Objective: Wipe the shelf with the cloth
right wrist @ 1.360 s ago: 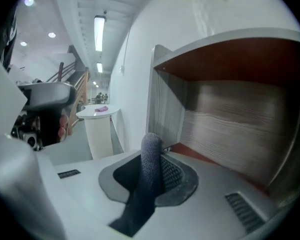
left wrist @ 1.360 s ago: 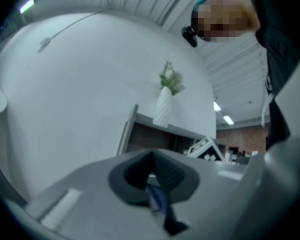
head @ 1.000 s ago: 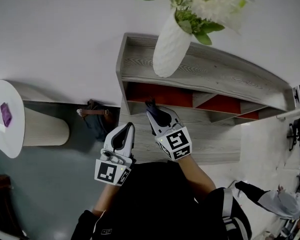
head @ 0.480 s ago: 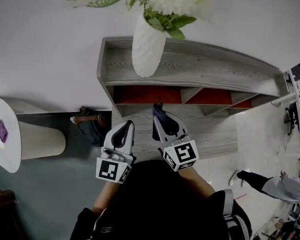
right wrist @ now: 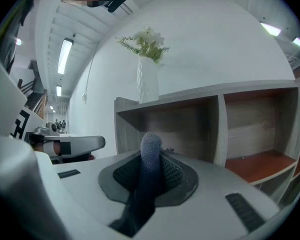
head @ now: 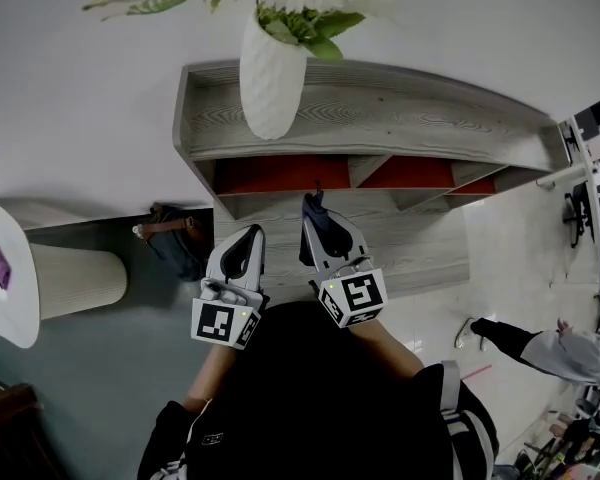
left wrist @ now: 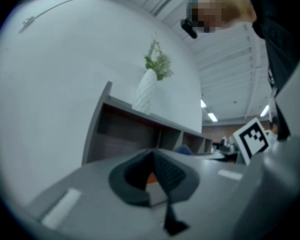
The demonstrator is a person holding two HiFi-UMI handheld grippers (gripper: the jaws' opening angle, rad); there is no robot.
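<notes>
my right hand-held gripper (head: 314, 218) pinches the dark cloth (right wrist: 151, 146) and has swung straighter toward the shelf (head: 400, 118), tip just short of its left red bay (no contact yet). my left hand-held gripper (head: 248, 240) stays pressed together, empty. wiping looks ready to start.

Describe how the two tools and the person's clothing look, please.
The left tool and right tool have light grey, tapering shells with dark grey ribbed pads inside the tips. Each ends in a white cube with black square markers. No cables show. The person wears a black top whose sleeves leave the forearms bare.
</notes>
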